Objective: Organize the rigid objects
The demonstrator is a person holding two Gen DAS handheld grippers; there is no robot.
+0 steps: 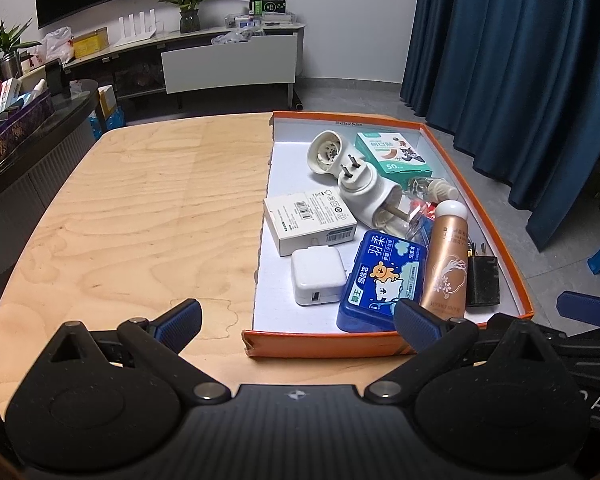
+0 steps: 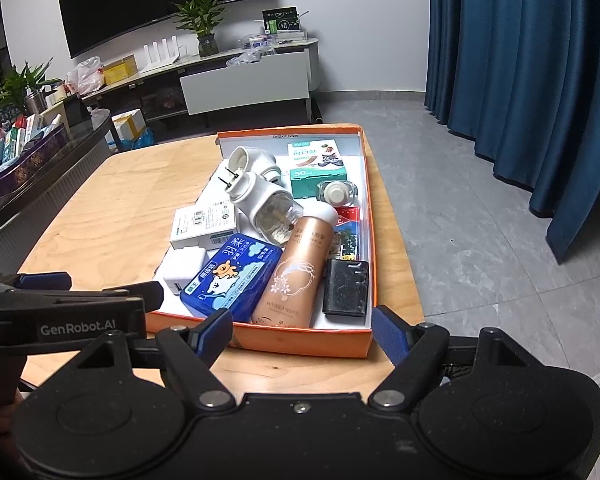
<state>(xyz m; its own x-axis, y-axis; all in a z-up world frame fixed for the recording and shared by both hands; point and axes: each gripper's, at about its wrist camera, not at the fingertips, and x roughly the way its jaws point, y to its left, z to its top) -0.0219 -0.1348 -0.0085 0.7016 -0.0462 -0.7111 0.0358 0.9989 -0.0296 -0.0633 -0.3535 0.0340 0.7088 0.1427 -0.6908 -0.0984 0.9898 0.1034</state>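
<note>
both grippers, l (image 1: 296,318) & r (image 2: 302,330), jaws wide apart, near orange box (image 2: 260,342) w/ items

Both wrist cameras look forward and down along their fingers over the bench (image 1: 140,208) near edge. The left view holds the orange box (image 1: 380,346) beyond its right finger; the right view centres it (image 2: 300,340) between fingers.

Matte black hand-held gripper (image 2: 302,330) with blue finger pads (image 2: 390,336), silver screws, "GenRobot.AI" lettering.
</note>
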